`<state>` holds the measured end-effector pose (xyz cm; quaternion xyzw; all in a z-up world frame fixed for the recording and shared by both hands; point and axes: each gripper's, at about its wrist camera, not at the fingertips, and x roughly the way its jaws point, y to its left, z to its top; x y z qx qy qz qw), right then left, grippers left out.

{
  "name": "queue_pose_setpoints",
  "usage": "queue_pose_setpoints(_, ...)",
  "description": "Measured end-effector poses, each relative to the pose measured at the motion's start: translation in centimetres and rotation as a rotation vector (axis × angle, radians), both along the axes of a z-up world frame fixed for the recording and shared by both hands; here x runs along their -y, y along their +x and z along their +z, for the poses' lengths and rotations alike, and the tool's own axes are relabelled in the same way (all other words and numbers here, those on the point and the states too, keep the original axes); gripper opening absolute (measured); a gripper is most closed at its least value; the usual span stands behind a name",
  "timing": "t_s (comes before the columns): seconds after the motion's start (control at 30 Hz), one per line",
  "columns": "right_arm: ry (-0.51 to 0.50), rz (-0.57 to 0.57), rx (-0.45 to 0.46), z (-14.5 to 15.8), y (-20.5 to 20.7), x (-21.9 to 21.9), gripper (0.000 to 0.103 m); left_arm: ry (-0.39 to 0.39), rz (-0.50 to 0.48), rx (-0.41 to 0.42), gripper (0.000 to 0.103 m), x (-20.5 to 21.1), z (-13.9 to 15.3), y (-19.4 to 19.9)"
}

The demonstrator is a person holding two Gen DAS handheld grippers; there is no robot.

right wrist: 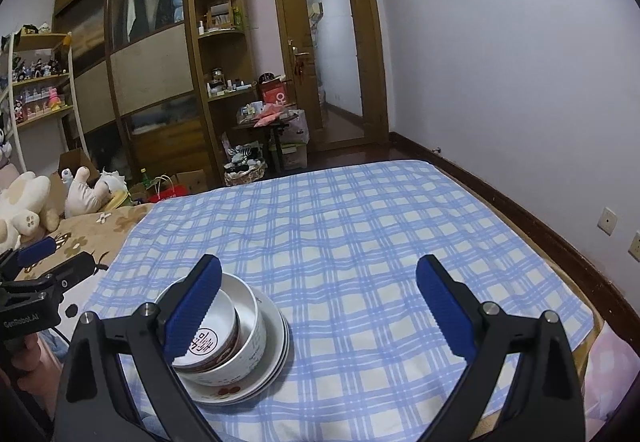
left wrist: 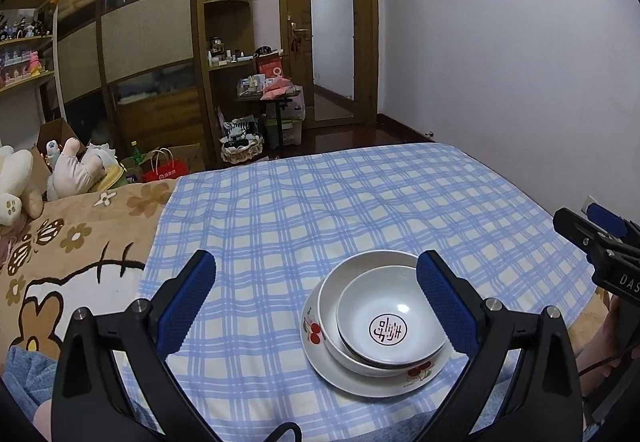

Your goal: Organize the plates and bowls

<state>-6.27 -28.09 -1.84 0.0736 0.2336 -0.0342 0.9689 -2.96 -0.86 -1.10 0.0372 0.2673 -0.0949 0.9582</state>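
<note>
A small white bowl (left wrist: 390,316) with a dark round mark inside sits nested in a larger white bowl (left wrist: 332,306), which sits on a white plate with cherry print (left wrist: 352,382). The stack rests on a blue checked cloth (left wrist: 320,209). My left gripper (left wrist: 316,300) is open and empty, its right finger beside the stack. In the right wrist view the small bowl (right wrist: 212,338), larger bowl (right wrist: 250,330) and plates (right wrist: 276,358) lie at lower left. My right gripper (right wrist: 318,306) is open and empty, its left finger over the bowls.
The cloth covers a bed with a brown flower blanket (left wrist: 80,242) on the left. Plush toys (left wrist: 68,169) lie at the far left. A wall (left wrist: 520,61) runs along the right. Wardrobe (left wrist: 152,41), shelves and floor clutter stand beyond the bed.
</note>
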Motion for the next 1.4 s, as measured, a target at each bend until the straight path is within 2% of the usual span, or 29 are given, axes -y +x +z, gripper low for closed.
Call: queue_pose_setpoints(1.4,0.009,-0.016,-0.016,-0.45,0.48,0.36,0.102,0.021,0.03,0.0,0.099,0.1,0.02,-0.3)
